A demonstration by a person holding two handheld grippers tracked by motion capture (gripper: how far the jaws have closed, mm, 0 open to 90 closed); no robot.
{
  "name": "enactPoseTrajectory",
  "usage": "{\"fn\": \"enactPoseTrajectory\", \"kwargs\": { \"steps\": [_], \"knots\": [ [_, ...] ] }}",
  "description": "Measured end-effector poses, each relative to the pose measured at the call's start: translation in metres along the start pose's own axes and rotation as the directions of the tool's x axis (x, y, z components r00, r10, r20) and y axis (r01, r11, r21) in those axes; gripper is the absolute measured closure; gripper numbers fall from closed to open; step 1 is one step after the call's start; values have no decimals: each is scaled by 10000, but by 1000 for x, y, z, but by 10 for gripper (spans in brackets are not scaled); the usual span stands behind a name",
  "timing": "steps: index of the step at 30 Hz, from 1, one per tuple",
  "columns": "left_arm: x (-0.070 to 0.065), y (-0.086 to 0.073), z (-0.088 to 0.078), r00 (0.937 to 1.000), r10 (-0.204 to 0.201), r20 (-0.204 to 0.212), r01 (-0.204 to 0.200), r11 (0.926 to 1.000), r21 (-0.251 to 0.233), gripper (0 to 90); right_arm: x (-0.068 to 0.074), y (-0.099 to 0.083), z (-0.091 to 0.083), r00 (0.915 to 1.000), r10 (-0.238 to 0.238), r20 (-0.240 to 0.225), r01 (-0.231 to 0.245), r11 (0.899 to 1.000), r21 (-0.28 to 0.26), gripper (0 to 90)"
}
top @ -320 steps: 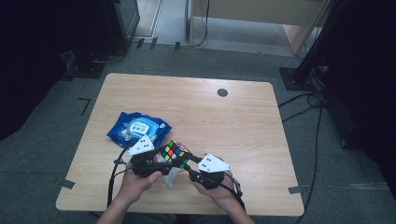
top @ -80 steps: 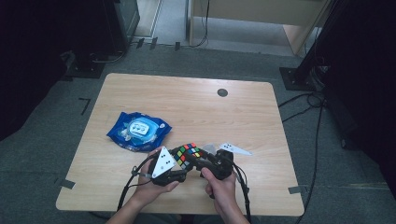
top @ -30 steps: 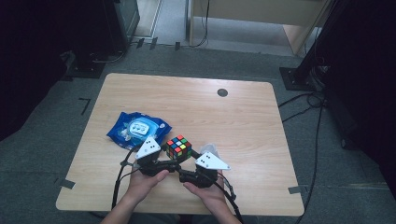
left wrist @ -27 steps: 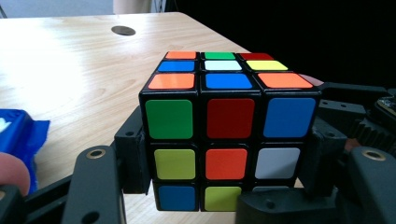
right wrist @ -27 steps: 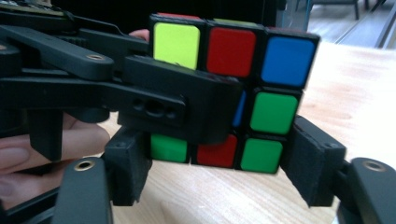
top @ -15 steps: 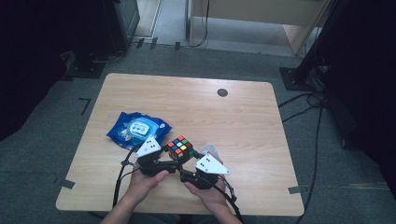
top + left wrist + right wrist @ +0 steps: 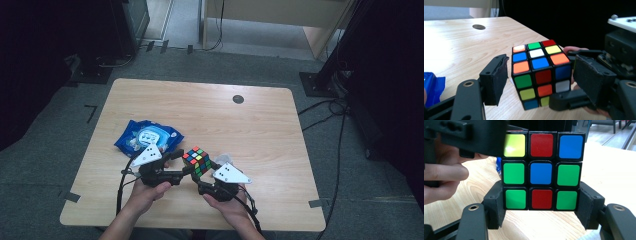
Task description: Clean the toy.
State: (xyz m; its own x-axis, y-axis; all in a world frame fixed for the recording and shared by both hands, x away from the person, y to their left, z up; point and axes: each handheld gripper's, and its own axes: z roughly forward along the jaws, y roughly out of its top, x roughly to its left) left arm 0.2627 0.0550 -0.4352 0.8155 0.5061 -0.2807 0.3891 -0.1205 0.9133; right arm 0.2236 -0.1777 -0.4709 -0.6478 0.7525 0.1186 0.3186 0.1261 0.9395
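Over a pale wooden tabletop (image 7: 260,125), the right hand-held gripper (image 7: 204,176) clamps a still-scrambled puzzle cube (image 7: 197,161) while the left hand-held gripper (image 7: 181,162), jaws just opening, stands released around it.

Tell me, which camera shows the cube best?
The right gripper view: the cube sits close, one face square-on between the jaws. The left gripper view shows three faces at an angle; the high view shows it small between both grippers.

The multicoloured plastic puzzle cube (image 7: 196,160) sits between both grippers near the wooden table's (image 7: 260,130) front edge, the crinkled blue plastic packet (image 7: 145,137) lying to its left
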Motion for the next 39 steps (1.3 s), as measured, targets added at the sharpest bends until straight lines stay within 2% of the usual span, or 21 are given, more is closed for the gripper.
{"fn": "enactPoseTrajectory", "kwargs": {
  "steps": [6,10,12,14,17,21,23,25,26,29,32,34,39],
  "knots": [
    [6,1,-7,9992,298,-258,-302,9994,-149,253,-15,1,-5,9993,377,35,-378,9991,205,350],
    [10,-1,-9,9968,533,-594,-529,9986,96,235,-23,6,-11,9986,520,41,-521,9985,178,350],
    [10,-2,-8,9939,788,-766,-769,9967,273,225,-26,9,-14,9985,556,2,-556,9982,236,350],
    [8,-4,-5,9875,1193,-1027,-1146,9921,511,214,-29,13,-17,9983,589,-11,-588,9978,297,350],
    [4,-8,-1,9731,1885,-1326,-1783,9803,849,201,-33,18,-21,9977,678,-90,-673,9968,430,350],
    [-1,-14,5,9533,2606,-1526,-2439,9624,1196,193,-38,25,-26,9962,824,-293,-802,9944,684,350],
    [-5,-16,8,9355,3103,-1691,-2884,9469,1425,193,-39,28,-27,9950,922,-387,-887,9924,858,349],
    [-9,-19,11,9094,3711,-1876,-3421,9242,1697,190,-39,29,-27,9931,1067,-485,-1011,9893,1055,349],
    [-10,-21,12,9009,3909,-1884,-3596,9155,1803,189,-40,30,-27,9923,1117,-535,-1051,9879,1141,349],
    [-13,-24,15,8821,4313,-1894,-3965,8969,1960,181,-40,31,-26,9876,1412,-686,-1299,9805,1473,349],
    [-14,-26,17,8733,4496,-1877,-4128,8874,2051,179,-41,32,-25,9815,1705,-874,-1535,9728,1734,349],
    [-14,-27,18,8640,4650,-1932,-4258,8795,2125,177,-42,32,-24,9793,1804,-915,-1610,9689,1880,349],
    [-16,-29,20,8515,4862,-1961,-4449,8680,2203,177,-41,32,-22,9737,2006,-1081,-1741,9610,2149,349]
  ]
}}
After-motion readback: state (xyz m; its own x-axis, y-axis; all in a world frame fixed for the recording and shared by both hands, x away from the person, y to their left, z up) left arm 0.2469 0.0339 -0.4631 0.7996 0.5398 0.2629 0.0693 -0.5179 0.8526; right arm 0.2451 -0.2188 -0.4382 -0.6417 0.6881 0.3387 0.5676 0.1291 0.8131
